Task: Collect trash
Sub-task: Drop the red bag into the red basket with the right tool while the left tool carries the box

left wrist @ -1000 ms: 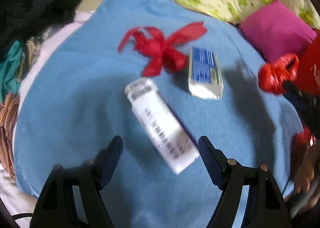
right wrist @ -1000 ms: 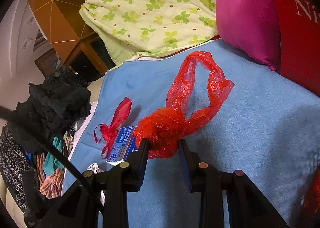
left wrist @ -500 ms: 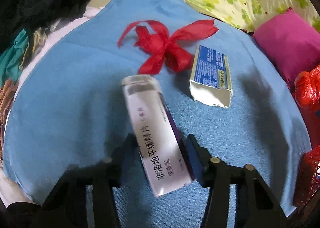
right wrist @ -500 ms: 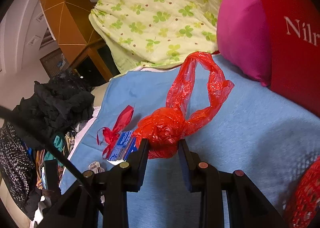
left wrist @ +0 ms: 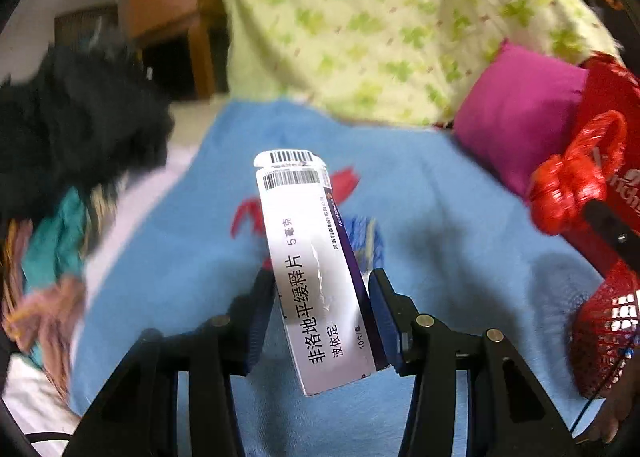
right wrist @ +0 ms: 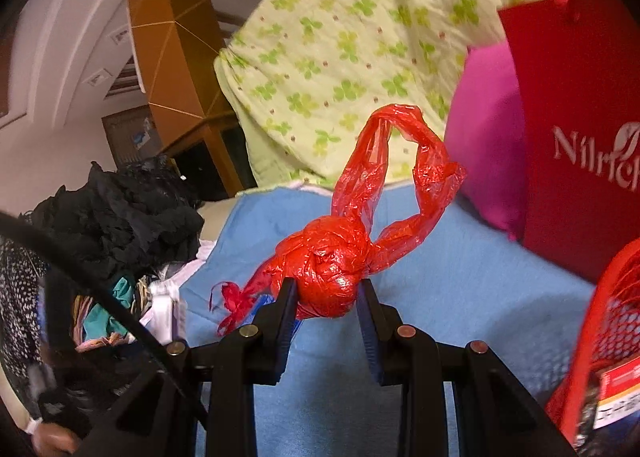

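Both hands are carrying trash above the blue blanket point(left wrist: 440, 217): the left gripper point(left wrist: 322, 309) is clamping the white medicine box point(left wrist: 316, 269), the right gripper point(right wrist: 326, 299) is pinching the knotted red plastic bag point(right wrist: 332, 257), while a red ribbon point(right wrist: 234, 303) and blue carton point(left wrist: 360, 233) are still lying mid-blanket, near the red mesh basket point(right wrist: 612, 297).

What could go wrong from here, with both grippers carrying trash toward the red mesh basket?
The left gripper grips the white medicine box near its lower end, so the long free end could pivot or slip out. The right gripper pinches only the knot of the red plastic bag; its loose handles could snag on the red mesh basket rim.
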### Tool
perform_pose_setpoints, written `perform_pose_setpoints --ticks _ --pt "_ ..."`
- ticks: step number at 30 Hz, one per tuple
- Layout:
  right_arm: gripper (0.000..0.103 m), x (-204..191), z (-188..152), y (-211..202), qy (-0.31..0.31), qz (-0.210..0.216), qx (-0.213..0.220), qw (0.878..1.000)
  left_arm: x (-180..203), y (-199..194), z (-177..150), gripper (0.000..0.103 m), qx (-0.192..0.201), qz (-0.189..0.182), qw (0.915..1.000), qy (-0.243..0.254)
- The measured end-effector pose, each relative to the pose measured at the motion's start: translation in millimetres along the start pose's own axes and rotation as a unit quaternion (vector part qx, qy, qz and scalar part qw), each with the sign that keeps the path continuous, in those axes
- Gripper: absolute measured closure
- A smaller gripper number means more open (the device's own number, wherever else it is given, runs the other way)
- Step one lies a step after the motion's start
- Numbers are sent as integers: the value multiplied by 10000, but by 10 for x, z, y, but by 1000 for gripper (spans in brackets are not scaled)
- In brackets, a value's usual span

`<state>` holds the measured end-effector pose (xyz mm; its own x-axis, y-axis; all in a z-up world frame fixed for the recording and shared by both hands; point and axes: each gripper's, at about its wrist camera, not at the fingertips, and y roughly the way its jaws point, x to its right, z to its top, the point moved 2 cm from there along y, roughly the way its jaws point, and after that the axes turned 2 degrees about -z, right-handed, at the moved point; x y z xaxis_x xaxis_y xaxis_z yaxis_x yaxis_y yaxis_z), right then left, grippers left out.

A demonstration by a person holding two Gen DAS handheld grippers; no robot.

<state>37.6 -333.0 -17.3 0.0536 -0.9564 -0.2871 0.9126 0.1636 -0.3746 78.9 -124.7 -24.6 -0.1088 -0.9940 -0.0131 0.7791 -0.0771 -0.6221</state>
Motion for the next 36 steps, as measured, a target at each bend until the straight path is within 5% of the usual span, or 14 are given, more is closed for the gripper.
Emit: perform_pose_setpoints --ticks 14,36 --pt "70 93 94 -749 -150 -420 888 9951 521 -853 266 53 1076 -212 9899 897" --pt "71 315 -27 -1546 57 -993 1601 9821 905 -1278 281 52 1404 -535 9800 1301"
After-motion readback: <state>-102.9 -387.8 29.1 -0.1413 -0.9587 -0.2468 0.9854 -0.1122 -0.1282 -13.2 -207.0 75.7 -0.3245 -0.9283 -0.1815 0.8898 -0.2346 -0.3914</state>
